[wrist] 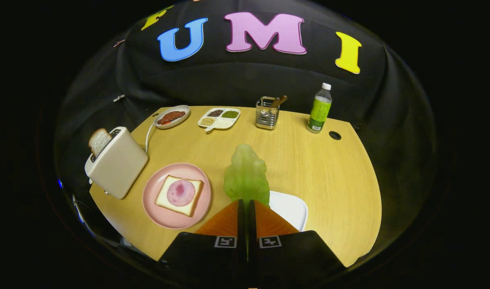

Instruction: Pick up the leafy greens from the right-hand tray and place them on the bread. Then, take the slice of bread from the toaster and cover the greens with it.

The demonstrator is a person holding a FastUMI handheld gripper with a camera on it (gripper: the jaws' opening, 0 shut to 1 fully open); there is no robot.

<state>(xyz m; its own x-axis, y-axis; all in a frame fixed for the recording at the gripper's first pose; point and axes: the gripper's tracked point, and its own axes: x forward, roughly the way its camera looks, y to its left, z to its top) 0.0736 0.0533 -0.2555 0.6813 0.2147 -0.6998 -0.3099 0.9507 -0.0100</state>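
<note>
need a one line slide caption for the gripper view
Hand-held gripper shut on a lettuce leaf lifted above the white tray, with the ham-topped bread on the pink plate beside it.

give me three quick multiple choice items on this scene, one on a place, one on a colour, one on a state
1. Where is the toaster?
A. next to the bottle
B. just beside the pink plate, on the side away from the white tray
C. on the white tray

2. What colour is the plate under the bread?
A. pink
B. blue
C. black

3. What are the fingers doing?
A. spread wide over the plate
B. shut on the greens
C. gripping the bottle

Key:
1 B, the toaster stands right by the plate, with the tray on the plate's other side.
2 A, the rim around the bread is pink.
3 B, both fingers press the base of the greens, held up above the table; the bottle stands far beyond.
</note>
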